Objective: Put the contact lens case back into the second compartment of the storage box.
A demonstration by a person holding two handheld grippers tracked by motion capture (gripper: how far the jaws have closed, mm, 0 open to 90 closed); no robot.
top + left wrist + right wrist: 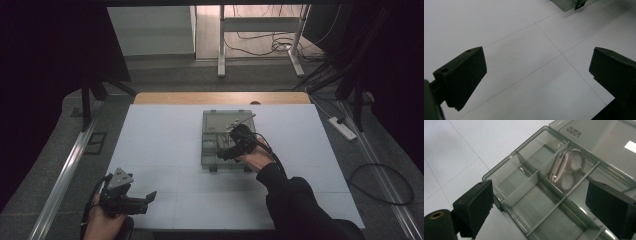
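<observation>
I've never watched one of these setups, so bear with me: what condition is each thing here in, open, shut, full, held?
Compartment box: lid open, lying flat behind it.
Contact lens case: leaning on edge in one compartment, caps on, held by nothing.
Right claw: open over the box, nothing between its jaws.
Left claw: open above the white table, holding nothing.

Left black handheld tongs (145, 199) are carrying a grey three-cornered plate (120, 177) and a trailing black cable; blocky matte jaws are showing small screw holes. Right black tongs (223, 145) are trailing another cable beside a dark long sleeve (300, 205).
</observation>
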